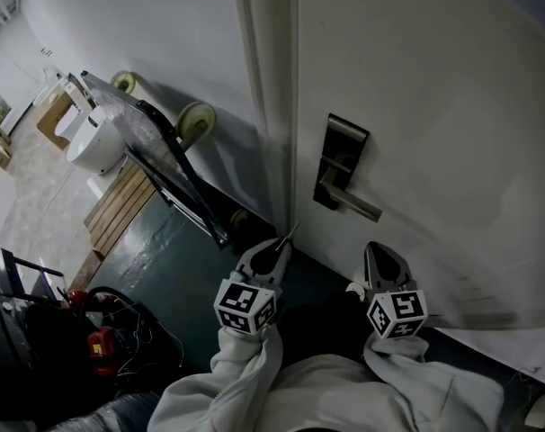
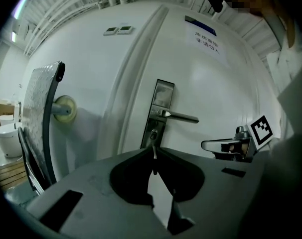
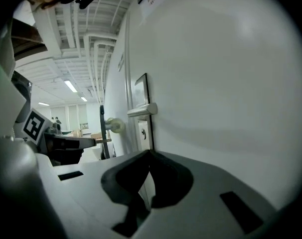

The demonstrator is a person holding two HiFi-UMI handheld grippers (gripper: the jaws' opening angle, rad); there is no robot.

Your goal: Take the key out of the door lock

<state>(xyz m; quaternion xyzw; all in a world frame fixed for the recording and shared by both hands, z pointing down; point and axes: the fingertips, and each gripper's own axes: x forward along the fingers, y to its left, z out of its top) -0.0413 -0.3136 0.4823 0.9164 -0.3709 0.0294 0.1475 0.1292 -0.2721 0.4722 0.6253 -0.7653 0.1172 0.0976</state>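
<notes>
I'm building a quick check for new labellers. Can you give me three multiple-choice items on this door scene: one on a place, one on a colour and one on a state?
1. Where is the key?
A. On the floor
B. Between the left gripper's jaws
C. Hanging on the door handle

2. What colour is the door?
A. White
B. Red
C. Black

3. How do the right gripper's jaws stand?
A. Wide apart
B. Closed on the handle
C. Together, with nothing between them

Answers:
1 B: the left gripper view shows the thin key pinched at the tips of the left gripper.
2 A: the door is plain white in every view.
3 C: the right gripper view shows the jaws of the right gripper meeting at the tip, short of the door.
</notes>
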